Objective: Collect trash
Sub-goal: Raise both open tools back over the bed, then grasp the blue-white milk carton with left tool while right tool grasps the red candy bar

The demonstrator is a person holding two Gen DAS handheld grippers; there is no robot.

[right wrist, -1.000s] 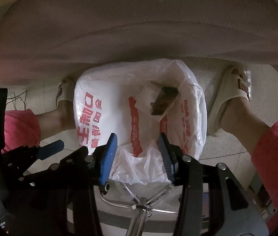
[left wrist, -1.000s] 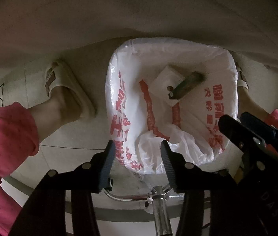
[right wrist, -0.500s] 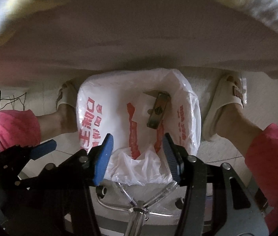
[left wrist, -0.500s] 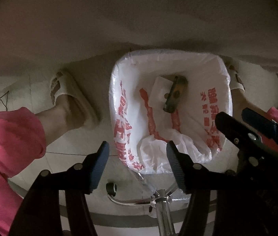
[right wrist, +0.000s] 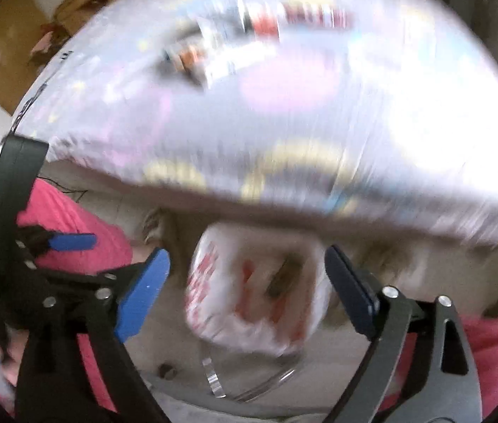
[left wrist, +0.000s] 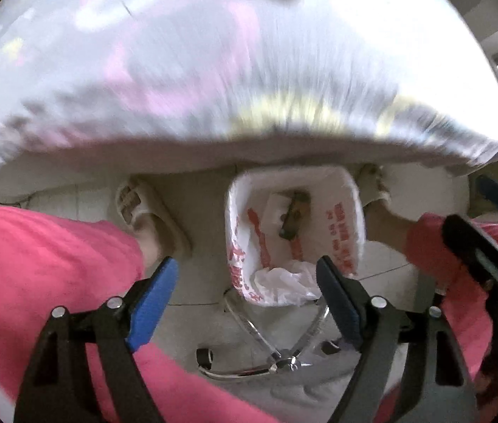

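Note:
A bin lined with a white bag with red print [left wrist: 294, 236] stands on the floor under the table edge; it also shows in the right wrist view [right wrist: 252, 296]. A brown wrapper [left wrist: 294, 215] and a white paper piece [left wrist: 277, 204] lie inside it. My left gripper [left wrist: 245, 296] is open and empty, high above the bin's near rim. My right gripper [right wrist: 245, 285] is open and empty, also above the bin. The right gripper's body shows at the right of the left wrist view [left wrist: 485, 257].
A table with a pale patterned cloth [left wrist: 234, 81] overhangs the bin. The person's legs in pink trousers [left wrist: 41, 268] and beige slippers [left wrist: 143, 211] flank the bin. A chrome chair base [left wrist: 277, 359] sits below. Blurred packets lie on the table [right wrist: 249, 35].
Both grippers have risen and pulled back from the bin, which looks smaller now. Both jaws have opened wider. The tabletop has come into view, with motion blur.

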